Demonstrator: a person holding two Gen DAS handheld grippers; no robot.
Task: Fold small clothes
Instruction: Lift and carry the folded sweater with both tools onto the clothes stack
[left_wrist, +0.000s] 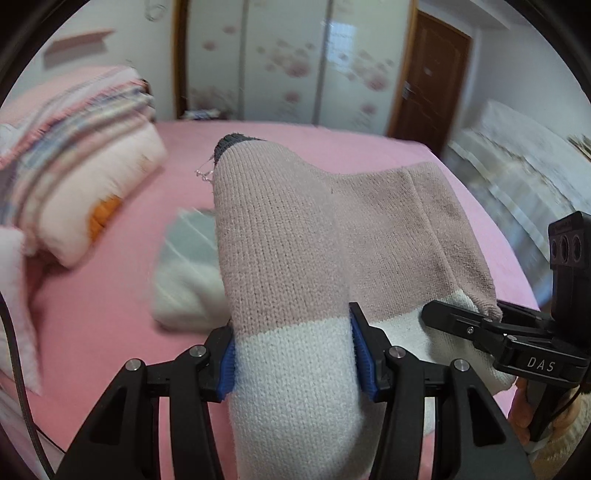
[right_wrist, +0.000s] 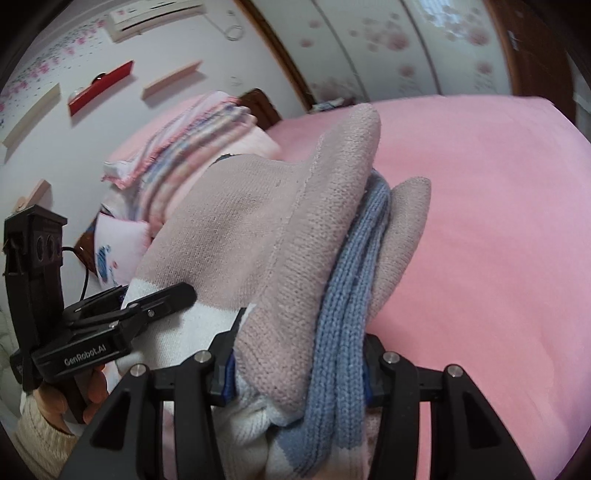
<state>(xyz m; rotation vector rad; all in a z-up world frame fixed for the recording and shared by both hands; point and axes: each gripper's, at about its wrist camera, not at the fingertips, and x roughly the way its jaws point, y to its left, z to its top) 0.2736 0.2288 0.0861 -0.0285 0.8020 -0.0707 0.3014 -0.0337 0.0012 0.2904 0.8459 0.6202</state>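
Standing by the bed, I took in the left wrist view first: at the left edge a stack of striped pink bedding (left_wrist: 74, 155) sat on the pink sheet (left_wrist: 122, 314), and just right of it, left of centre, lay a blurred grey-and-white folded cloth (left_wrist: 188, 269). At the lower centre the left gripper (left_wrist: 293, 358) had its blue-padded jaws closed on the white band of a pink-and-white knitted garment (left_wrist: 280, 236), which rose from the jaws towards the middle of the frame and ended in a dark grey tip. To the right the same knit spread out flat and wide, and at the lower right the right gripper (left_wrist: 480, 325) pinched its white edge, jaws shut on the fabric. A wardrobe with flower prints (left_wrist: 295, 62) filled the upper centre and a brown door (left_wrist: 428, 81) the upper right.

In the right wrist view the left gripper (right_wrist: 155, 299) showed at the lower left, clamped on the white part of the garment (right_wrist: 240, 229). The knit bulged up through the centre. At the bottom centre the right gripper (right_wrist: 299, 373) held a bunch of pink knit together with blue-grey ribbed trim (right_wrist: 343, 332), its jaws closed round the bundle. Bare pink sheet (right_wrist: 498, 240) filled the right side
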